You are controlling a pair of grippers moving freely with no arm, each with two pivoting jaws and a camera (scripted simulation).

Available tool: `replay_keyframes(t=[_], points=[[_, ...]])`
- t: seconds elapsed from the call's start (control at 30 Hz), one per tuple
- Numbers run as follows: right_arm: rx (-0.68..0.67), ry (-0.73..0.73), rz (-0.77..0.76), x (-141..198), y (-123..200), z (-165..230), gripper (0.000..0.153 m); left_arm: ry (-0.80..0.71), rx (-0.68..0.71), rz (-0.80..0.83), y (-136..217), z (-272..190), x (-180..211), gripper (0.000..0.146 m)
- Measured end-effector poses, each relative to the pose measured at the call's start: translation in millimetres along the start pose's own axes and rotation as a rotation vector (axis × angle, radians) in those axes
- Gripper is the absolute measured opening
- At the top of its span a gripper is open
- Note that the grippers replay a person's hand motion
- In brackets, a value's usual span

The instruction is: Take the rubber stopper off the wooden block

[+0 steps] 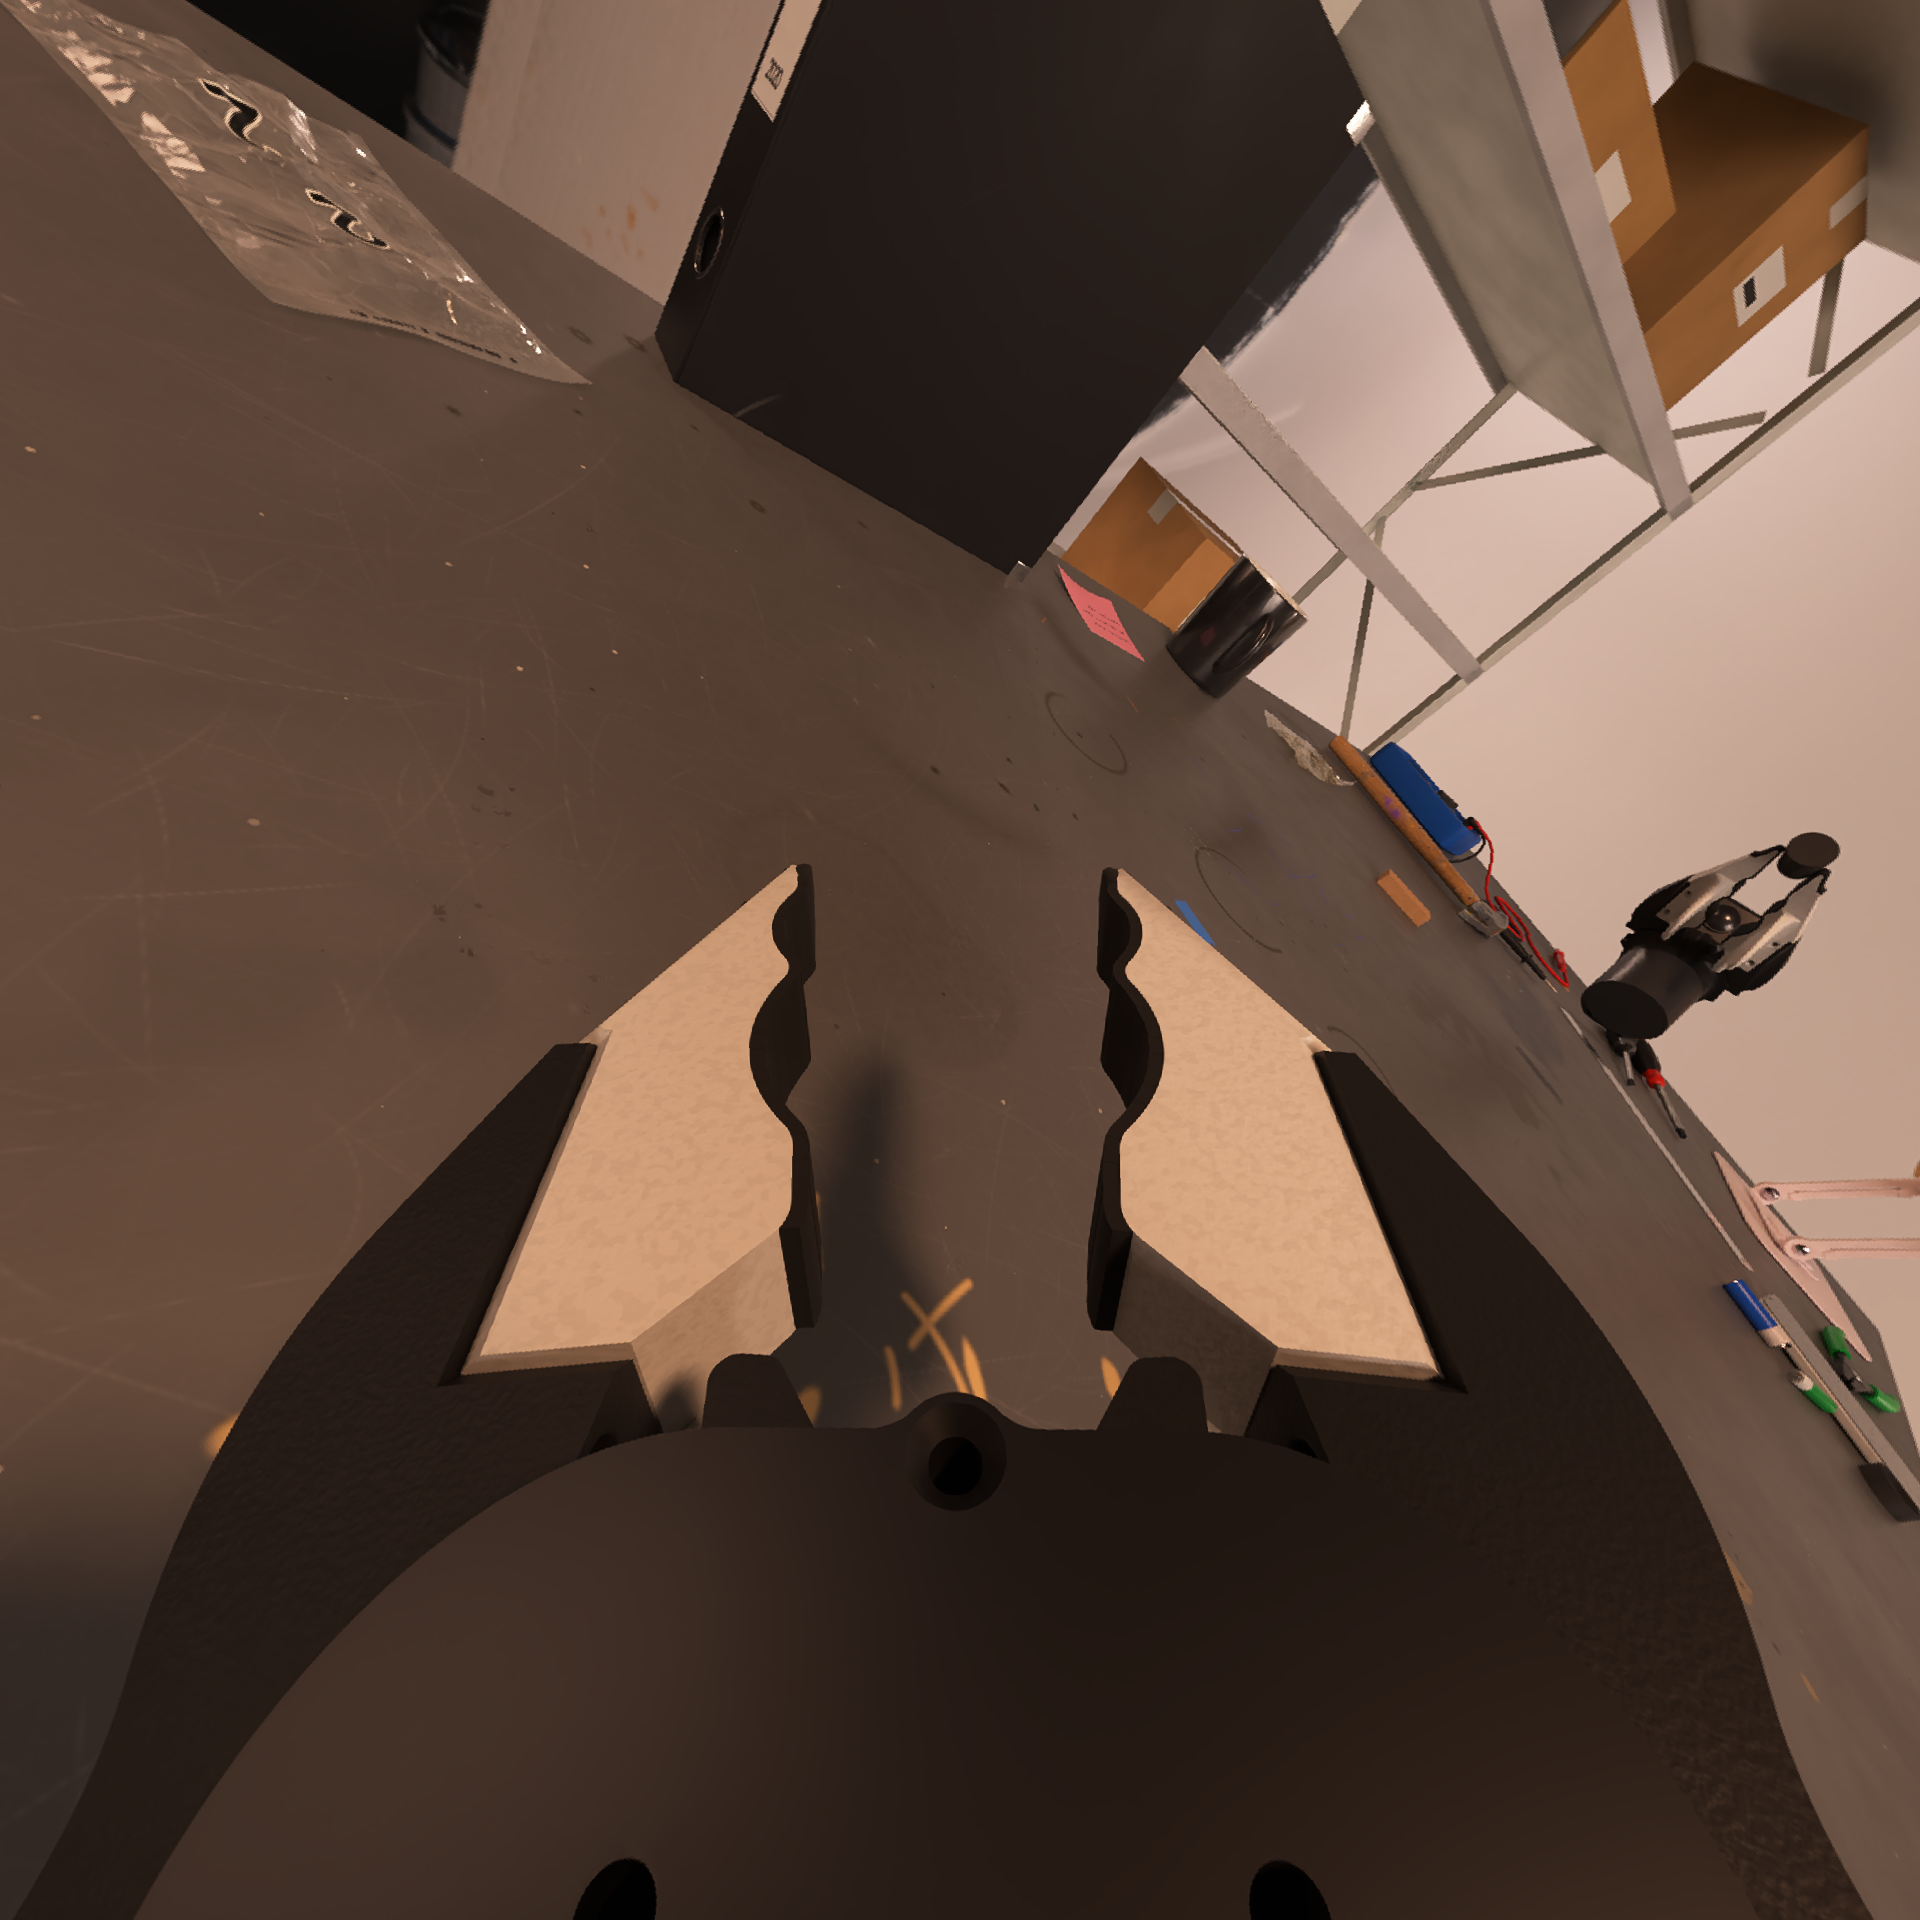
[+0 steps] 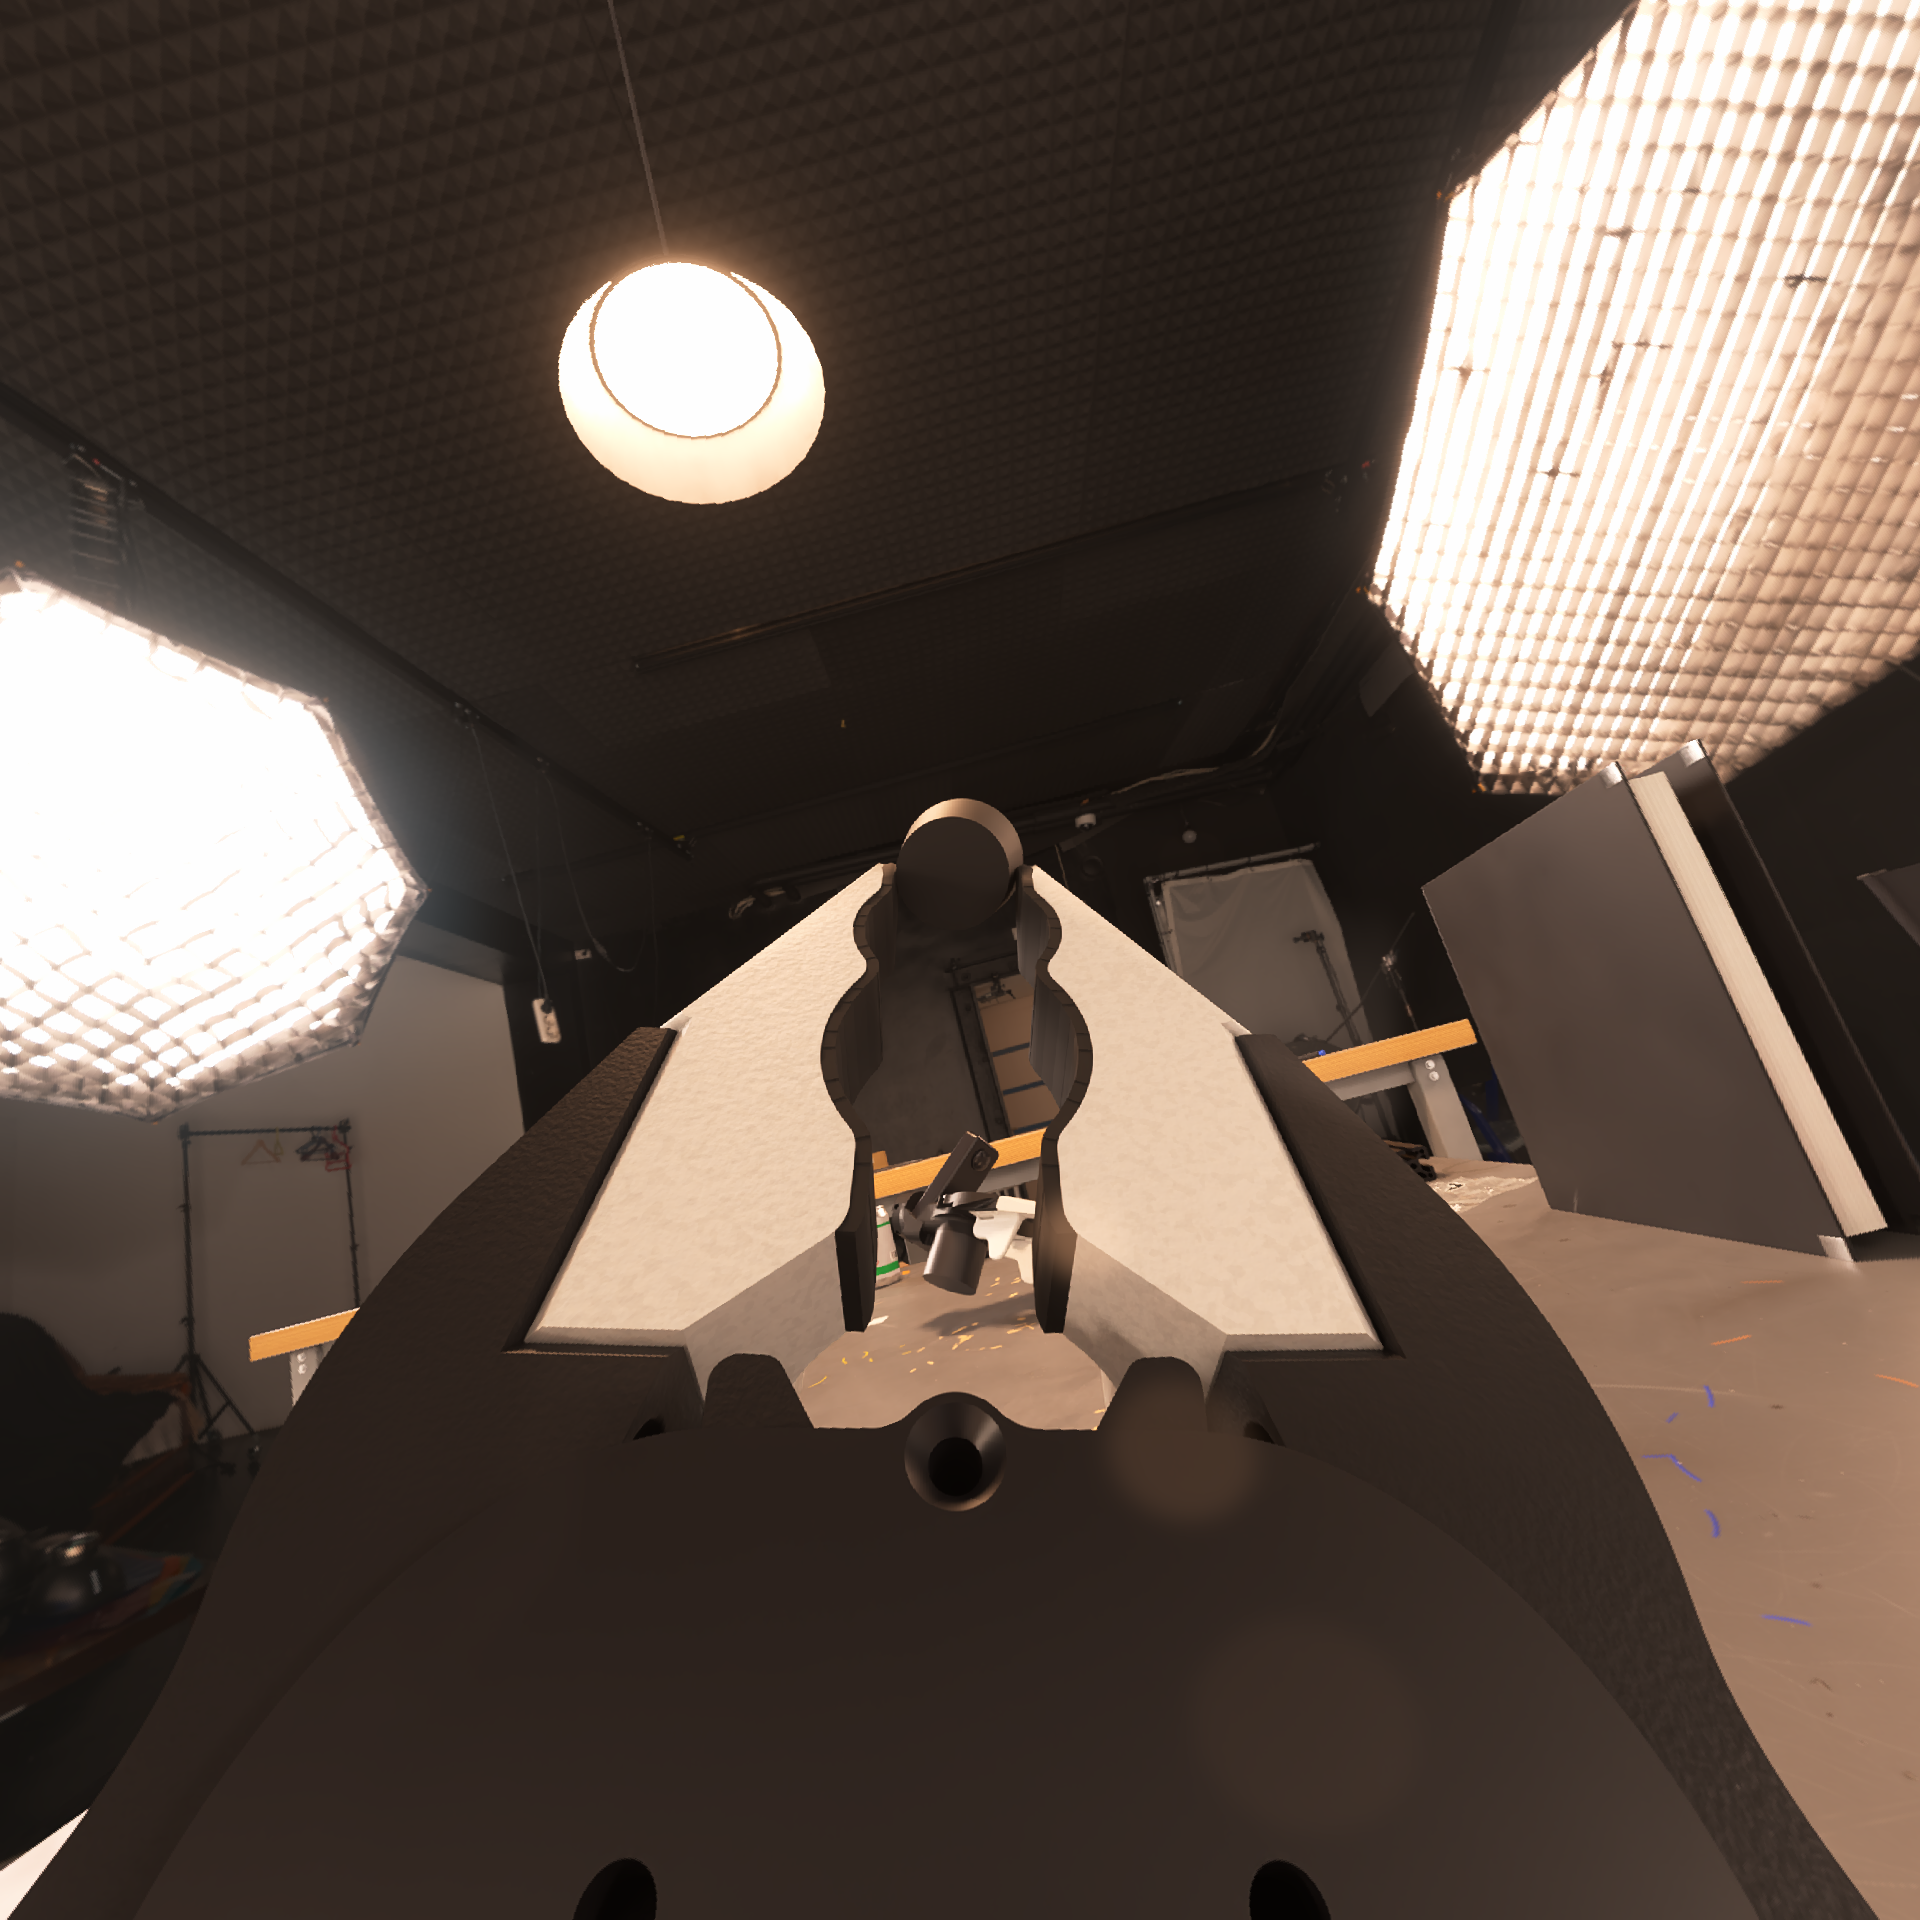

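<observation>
My right gripper [image 2: 958, 883] is shut on the black round rubber stopper [image 2: 951, 857], pinched at its fingertips and raised, pointing up toward the ceiling lights. In the left wrist view the right gripper [image 1: 1795, 865] shows far right, above the table edge, with the stopper [image 1: 1813, 850] in its tips. A small tan wooden block [image 1: 1403, 899] lies flat on the dark table, apart from the stopper. My left gripper [image 1: 956, 883] is open and empty, low over bare table [image 1: 520, 727]. It also shows small between the right fingers [image 2: 977, 1205].
A black binder [image 1: 935, 260] stands at the back, with a clear plastic bag [image 1: 301, 197] to its left. A pink note [image 1: 1101, 618], a black cup [image 1: 1236, 629], a blue device [image 1: 1418, 800], a wooden-handled tool [image 1: 1403, 821] and markers [image 1: 1808, 1361] line the table's right edge.
</observation>
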State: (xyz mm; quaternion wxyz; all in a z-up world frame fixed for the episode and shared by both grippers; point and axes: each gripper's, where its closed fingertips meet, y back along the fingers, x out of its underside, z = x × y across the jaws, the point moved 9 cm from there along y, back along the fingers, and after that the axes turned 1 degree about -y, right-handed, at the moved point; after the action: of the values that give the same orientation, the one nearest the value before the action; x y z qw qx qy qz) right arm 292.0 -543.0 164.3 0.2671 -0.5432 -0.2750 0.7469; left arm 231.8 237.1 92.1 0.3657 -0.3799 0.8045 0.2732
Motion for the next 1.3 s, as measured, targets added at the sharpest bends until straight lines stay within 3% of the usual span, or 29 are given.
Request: replay_keyframes(t=[0.97, 1.3], points=[[-0.045, 0.01, 0.035, -4.3, 10.0, -0.1, 0.022, 0.003, -0.009, 0.018, -1.3, 0.3, 0.6, 0.055], [0.086, 0.093, 0.046, -29.1, 39.7, 4.6, 0.022, 0.01, -0.012, 0.037, -3.0, 1.0, 1.3, 0.056]])
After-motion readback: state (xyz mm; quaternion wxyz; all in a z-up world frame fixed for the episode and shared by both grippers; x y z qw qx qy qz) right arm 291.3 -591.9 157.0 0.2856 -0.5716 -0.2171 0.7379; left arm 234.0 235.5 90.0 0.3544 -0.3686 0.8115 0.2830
